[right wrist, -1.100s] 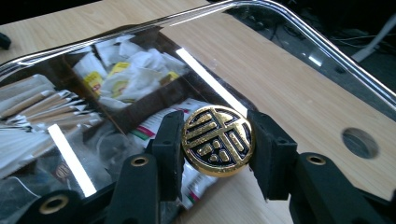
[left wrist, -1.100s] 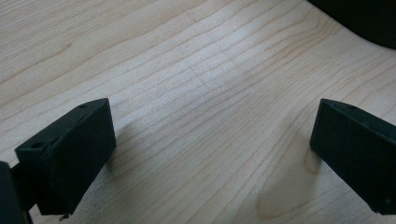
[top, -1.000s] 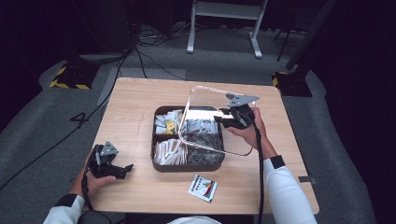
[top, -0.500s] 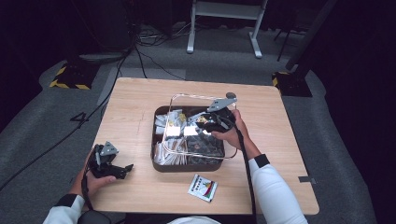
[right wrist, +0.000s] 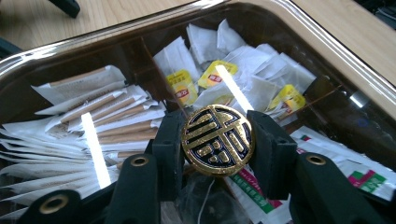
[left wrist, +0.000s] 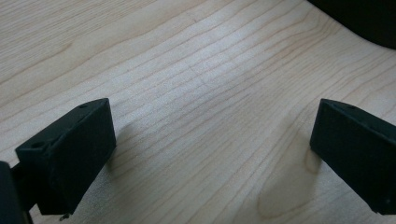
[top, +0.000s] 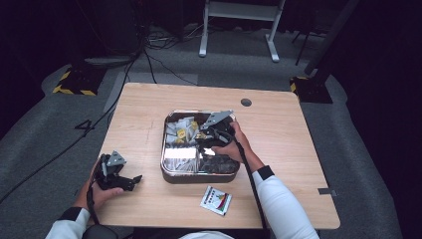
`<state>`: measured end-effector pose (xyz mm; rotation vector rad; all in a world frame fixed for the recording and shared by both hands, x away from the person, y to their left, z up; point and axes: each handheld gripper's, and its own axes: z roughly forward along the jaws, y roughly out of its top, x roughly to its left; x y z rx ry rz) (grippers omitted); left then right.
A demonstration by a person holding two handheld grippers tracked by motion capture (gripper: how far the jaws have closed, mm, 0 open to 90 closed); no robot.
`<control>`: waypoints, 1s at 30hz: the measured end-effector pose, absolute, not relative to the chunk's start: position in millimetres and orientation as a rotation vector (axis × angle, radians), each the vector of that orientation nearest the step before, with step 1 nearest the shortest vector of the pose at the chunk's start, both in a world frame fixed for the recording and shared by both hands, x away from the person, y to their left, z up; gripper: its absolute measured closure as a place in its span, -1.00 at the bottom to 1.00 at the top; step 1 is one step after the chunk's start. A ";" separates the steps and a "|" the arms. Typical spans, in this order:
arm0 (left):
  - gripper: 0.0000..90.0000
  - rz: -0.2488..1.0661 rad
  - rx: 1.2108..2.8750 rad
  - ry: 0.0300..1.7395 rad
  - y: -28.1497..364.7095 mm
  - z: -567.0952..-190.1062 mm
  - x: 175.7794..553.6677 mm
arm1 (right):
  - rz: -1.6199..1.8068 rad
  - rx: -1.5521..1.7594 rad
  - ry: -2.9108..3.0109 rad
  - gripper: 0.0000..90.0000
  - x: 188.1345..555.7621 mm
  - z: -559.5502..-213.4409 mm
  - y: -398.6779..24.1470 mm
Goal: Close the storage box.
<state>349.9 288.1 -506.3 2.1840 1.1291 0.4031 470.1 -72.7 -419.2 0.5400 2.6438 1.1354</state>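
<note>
I see bare light wooden table (top: 298, 149) around the centred metal-rimmed compartment box (top: 171, 172). My right gripper (right wrist: 217, 140) clamps its round gold-and-black lid knob (right wrist: 217, 139); packets show beneath. At lower left, my left gripper (left wrist: 210, 154) gapes wide, empty.

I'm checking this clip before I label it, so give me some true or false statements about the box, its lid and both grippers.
1. The right gripper clamps the lid's gold and black knob. True.
2. The clear lid is over the box of tea bags and sachets. True.
3. The left gripper holds a tea bag. False: its jaws are open over bare table.
4. The small packet lies inside the box. False: it lies on the table in front of it.
</note>
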 end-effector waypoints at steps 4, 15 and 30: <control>-0.99 0.403 2.184 1.129 288.1 -506.3 349.8 | 1.115 0.539 2.662 0.31 470.7 -427.2 -68.5; -0.99 0.403 2.184 1.129 288.1 -506.3 349.9 | 1.113 0.538 2.671 0.31 476.7 -432.7 -67.9; -0.99 0.403 2.184 1.129 288.1 -506.3 349.8 | 1.133 0.570 2.677 0.26 477.0 -435.6 -67.0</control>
